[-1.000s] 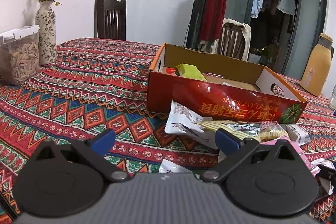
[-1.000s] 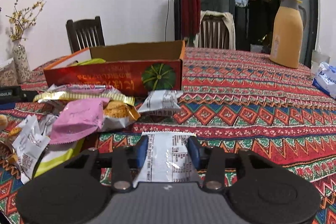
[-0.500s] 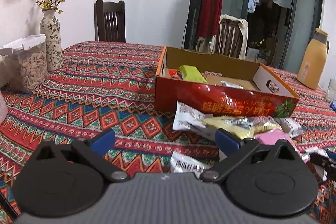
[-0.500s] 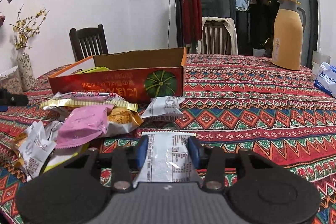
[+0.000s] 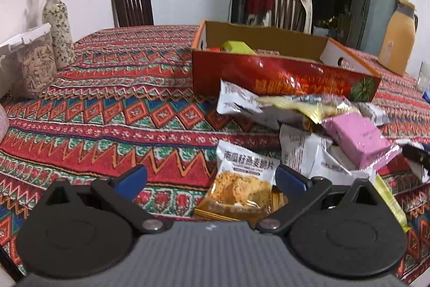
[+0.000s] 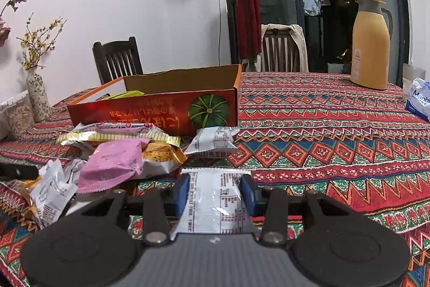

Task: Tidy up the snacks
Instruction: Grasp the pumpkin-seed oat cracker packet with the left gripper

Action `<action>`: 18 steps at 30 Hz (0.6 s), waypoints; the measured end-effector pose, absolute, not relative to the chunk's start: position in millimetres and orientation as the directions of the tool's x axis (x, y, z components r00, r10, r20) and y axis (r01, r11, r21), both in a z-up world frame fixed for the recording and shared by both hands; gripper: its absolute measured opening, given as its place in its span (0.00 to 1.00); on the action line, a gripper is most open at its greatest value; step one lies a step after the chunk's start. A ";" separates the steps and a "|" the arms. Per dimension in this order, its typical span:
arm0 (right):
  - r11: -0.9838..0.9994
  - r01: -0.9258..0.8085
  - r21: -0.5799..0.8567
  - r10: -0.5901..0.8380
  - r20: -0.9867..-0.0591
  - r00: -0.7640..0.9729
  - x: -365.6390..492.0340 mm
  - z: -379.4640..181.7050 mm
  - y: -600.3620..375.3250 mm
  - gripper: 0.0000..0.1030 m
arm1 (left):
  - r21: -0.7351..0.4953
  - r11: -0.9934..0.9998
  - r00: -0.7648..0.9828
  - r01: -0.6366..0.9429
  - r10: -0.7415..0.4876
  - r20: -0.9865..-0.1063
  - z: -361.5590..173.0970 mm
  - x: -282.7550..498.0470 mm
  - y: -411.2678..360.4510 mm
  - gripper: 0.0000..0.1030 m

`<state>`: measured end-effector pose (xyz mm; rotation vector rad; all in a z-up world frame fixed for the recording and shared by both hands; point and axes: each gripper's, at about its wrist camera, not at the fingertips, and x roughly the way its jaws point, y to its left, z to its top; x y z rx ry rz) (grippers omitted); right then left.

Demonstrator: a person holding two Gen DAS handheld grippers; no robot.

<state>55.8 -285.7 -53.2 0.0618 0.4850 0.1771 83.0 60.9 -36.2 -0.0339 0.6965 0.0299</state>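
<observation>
A red cardboard box (image 5: 282, 77) (image 6: 161, 112) stands open on the table with a green packet (image 5: 237, 47) inside. A heap of snack packets lies in front of it, with a pink packet (image 5: 357, 139) (image 6: 113, 163) on top. My left gripper (image 5: 211, 178) is open, and an orange-and-white oat snack packet (image 5: 242, 184) lies between its blue fingertips, right of centre. My right gripper (image 6: 215, 192) is shut on a white snack packet (image 6: 212, 203), held just above the tablecloth, right of the heap.
A patterned tablecloth (image 6: 336, 131) covers the table. A vase (image 5: 59, 26) and a seed jar (image 5: 32, 61) stand at the left edge. An orange thermos (image 6: 371, 42) and a white bag (image 6: 419, 101) stand far right. Chairs (image 5: 131, 2) are behind the table.
My left gripper has drawn back and dropped towards the heap, so the oat snack packet now lies between its open fingers. My right gripper has risen slightly, still shut on the white packet.
</observation>
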 end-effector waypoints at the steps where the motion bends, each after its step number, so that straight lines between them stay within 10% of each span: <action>1: 0.983 -0.154 0.102 0.184 -0.457 0.870 55.8 -53.2 -285.8 0.40 | -0.013 0.999 0.764 -0.036 0.020 -0.645 -38.2 84.1 58.5 1.00; 9: 0.980 -0.163 0.110 0.195 -0.452 0.870 55.4 -53.4 -287.1 0.40 | -0.004 0.999 0.755 -0.054 0.038 -0.655 -53.3 90.7 50.8 0.95; 18: 0.977 -0.174 0.123 0.211 -0.445 0.871 54.4 -53.6 -287.8 0.40 | 0.008 1.000 0.775 0.002 0.003 -0.632 -52.6 88.4 38.8 0.51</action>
